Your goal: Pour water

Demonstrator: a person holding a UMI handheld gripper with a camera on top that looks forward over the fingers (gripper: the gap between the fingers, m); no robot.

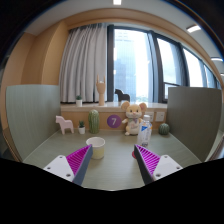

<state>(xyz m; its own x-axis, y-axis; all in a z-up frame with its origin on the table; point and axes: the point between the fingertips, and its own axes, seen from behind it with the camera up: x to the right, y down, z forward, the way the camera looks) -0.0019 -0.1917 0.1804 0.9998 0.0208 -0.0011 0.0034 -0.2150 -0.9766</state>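
Note:
A small white cup (96, 147) stands on the grey-green table (112, 168), just ahead of my left finger. A clear water bottle with a blue label (146, 130) stands upright farther back on the right, beyond my right finger. My gripper (112, 162) is open and empty, its purple pads (80, 158) spread wide apart low over the table. Nothing stands between the fingers.
At the table's back stand a pink toy animal (65, 124), a green cactus toy (94, 120), a purple round sign (114, 121), a plush bunny (132, 115) and a dark ball (164, 128). Grey partitions (190, 110) flank the table. Windows and a curtain lie behind.

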